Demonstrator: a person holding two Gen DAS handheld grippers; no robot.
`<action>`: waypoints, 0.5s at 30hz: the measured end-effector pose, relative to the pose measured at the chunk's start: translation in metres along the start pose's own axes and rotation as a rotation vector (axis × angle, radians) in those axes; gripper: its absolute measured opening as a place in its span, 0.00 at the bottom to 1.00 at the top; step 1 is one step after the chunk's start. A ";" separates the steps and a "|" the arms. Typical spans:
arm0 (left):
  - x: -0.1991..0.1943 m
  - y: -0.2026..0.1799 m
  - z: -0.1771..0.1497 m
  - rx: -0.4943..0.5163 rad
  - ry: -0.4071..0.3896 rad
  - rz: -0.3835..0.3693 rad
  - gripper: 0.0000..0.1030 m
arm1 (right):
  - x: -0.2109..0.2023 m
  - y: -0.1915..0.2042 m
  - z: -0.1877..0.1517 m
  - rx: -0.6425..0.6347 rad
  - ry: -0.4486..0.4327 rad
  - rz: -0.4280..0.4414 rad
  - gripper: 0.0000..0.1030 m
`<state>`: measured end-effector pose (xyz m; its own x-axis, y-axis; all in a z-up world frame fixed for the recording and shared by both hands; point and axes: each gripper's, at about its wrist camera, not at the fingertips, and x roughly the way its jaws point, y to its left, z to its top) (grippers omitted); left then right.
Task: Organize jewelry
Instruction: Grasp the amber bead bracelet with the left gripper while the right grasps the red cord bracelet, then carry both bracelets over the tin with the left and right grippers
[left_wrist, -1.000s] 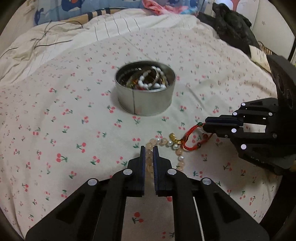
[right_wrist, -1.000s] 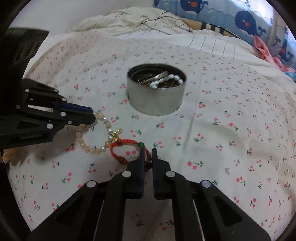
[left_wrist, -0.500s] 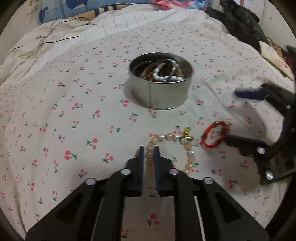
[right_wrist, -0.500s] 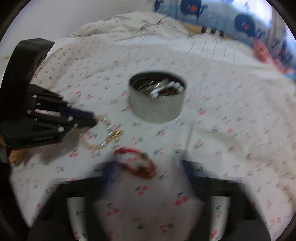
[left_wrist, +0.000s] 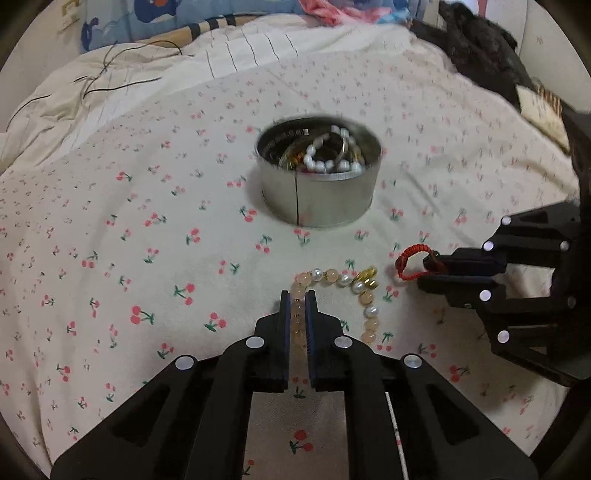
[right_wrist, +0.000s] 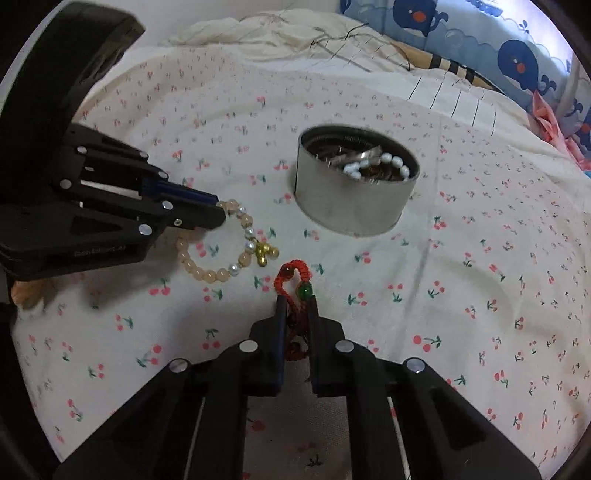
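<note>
A peach and pearl bead bracelet (left_wrist: 369, 312) with small gold bells lies on the cherry-print sheet. My left gripper (left_wrist: 297, 295) is closing, its pads pressing on the left side of the bracelet. Right of the beads lies a red cord bracelet (left_wrist: 406, 258) with a green bead. In the right wrist view my right gripper (right_wrist: 297, 301) is closing, and the red cord bracelet (right_wrist: 291, 269) is pinched between its pads. A round metal tin (left_wrist: 317, 199) stands behind both, with a white bead bracelet and metal bangles in it.
The cherry-print sheet (left_wrist: 147, 240) covers a bed. A crumpled cream blanket with thin dark cables (left_wrist: 110, 81) lies at the back left. Dark clothing (left_wrist: 480, 48) is piled at the back right. A whale-print pillow (right_wrist: 517, 55) lines the far edge.
Half a second ago the right jaws stood wide apart around the red cord bracelet; now they are closed on it. The left gripper stays on the bead bracelet.
</note>
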<state>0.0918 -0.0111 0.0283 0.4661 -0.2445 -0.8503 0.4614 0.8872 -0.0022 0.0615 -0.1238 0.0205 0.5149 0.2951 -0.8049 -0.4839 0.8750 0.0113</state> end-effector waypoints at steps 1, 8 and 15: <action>-0.007 0.002 0.002 -0.011 -0.018 -0.013 0.07 | -0.003 -0.001 0.001 0.009 -0.010 0.006 0.10; -0.029 0.004 0.009 -0.019 -0.080 -0.050 0.07 | -0.024 -0.009 0.010 0.054 -0.098 -0.008 0.10; -0.043 -0.004 0.019 -0.001 -0.110 -0.048 0.07 | -0.032 -0.014 0.019 0.076 -0.135 -0.023 0.10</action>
<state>0.0844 -0.0111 0.0745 0.5241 -0.3279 -0.7860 0.4843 0.8739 -0.0417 0.0648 -0.1381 0.0571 0.6177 0.3193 -0.7187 -0.4189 0.9070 0.0430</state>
